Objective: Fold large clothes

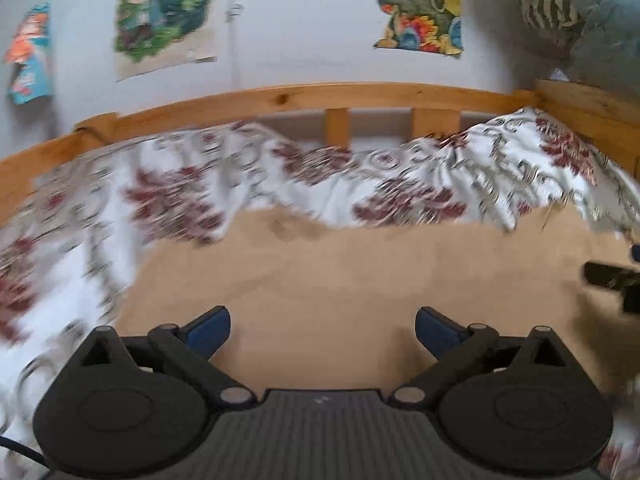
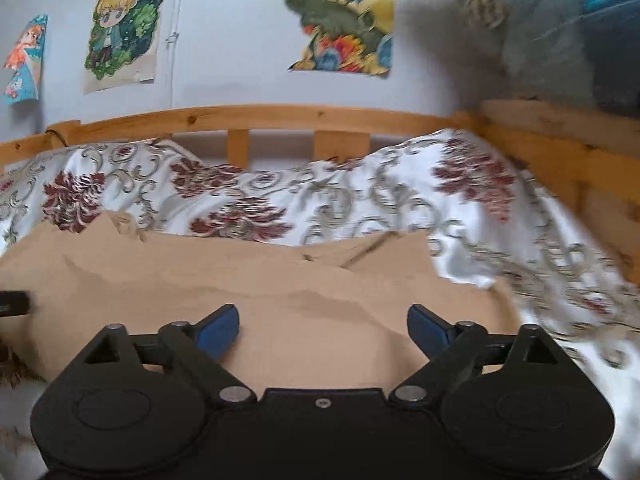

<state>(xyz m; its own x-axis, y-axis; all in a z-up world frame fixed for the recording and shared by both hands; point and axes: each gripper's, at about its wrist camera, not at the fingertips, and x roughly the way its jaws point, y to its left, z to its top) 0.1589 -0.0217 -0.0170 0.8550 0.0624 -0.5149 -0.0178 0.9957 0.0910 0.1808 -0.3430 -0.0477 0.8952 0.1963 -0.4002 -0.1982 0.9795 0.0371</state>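
A large tan garment (image 1: 360, 272) lies spread flat on a bed, over a white bedspread with red flowers (image 1: 192, 184). It also shows in the right wrist view (image 2: 248, 276), with a rumpled far edge. My left gripper (image 1: 323, 330) is open and empty, just above the tan cloth. My right gripper (image 2: 323, 328) is open and empty, also just above the cloth. The right gripper's tip shows at the right edge of the left wrist view (image 1: 612, 280). The left gripper's tip shows at the left edge of the right wrist view (image 2: 14, 302).
A wooden bed rail (image 1: 320, 98) runs along the far side and turns the right corner (image 2: 560, 140). Behind it is a pale wall with cartoon posters (image 2: 120, 28). Bundled bedding (image 1: 592, 12) is stacked at the top right.
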